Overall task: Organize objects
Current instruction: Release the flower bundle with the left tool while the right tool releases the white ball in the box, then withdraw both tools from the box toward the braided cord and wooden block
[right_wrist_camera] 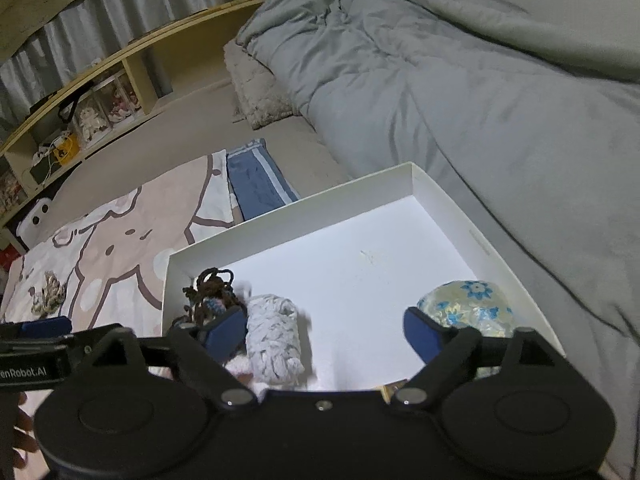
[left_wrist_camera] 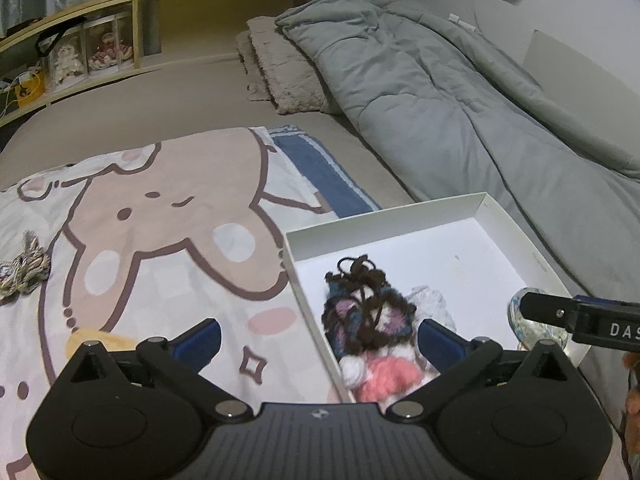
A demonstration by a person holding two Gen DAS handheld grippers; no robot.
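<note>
Both grippers, left (left_wrist_camera: pixel 320 336) and right (right_wrist_camera: pixel 326 330), gape empty; the yarn bundle (left_wrist_camera: pixel 22 272) outside the box (left_wrist_camera: pixel 384 216) lies nearer the left.

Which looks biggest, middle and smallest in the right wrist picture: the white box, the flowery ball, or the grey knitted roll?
1. white box, by far the biggest.
2 and 3. flowery ball and grey knitted roll look about alike; the right claw hides part of the ball, so I won't rank them.
</note>
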